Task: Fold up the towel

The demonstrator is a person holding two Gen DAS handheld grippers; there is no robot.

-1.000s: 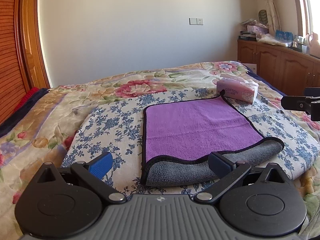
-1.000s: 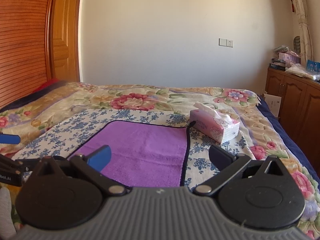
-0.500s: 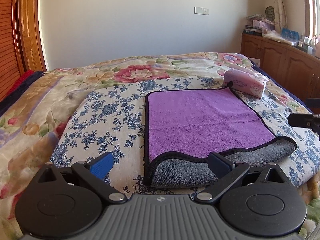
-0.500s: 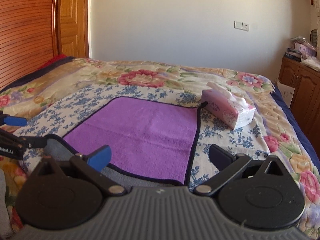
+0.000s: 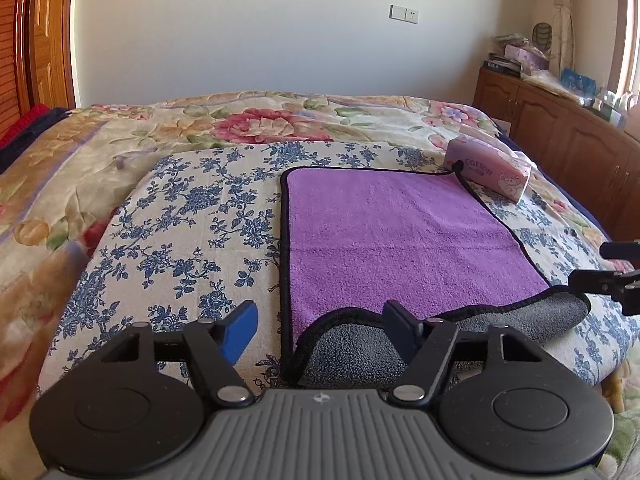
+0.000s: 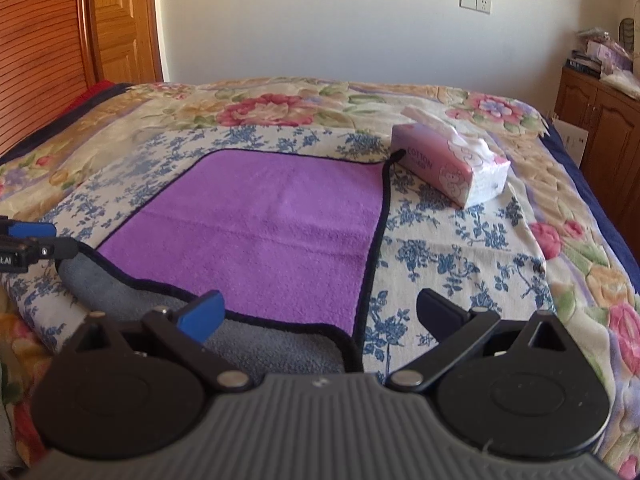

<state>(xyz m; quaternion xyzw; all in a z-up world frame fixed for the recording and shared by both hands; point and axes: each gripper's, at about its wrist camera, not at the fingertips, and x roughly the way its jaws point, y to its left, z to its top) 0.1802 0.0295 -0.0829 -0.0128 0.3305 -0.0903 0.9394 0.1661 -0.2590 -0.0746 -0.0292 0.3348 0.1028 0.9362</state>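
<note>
Open blue-flowered sheet [image 5: 192,216] left of the towel [image 5: 392,232] — tissue box [image 5: 490,172] crowding its far right corner.

Towel's [image 5: 400,240] near grey edge behind gripper bodies; cabinet-top clutter [image 5: 520,56] too small

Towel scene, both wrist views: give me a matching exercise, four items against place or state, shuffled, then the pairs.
Items:
1. towel
2. tissue pack
3. left hand-held gripper
4. wall socket

Descriptions:
A. on the white wall behind the bed
B. open, fingers either side of the towel's near left corner
C. purple top, grey underside showing along the near edge
D. at the towel's far right corner

Pairs: 1-C, 2-D, 3-B, 4-A
</note>
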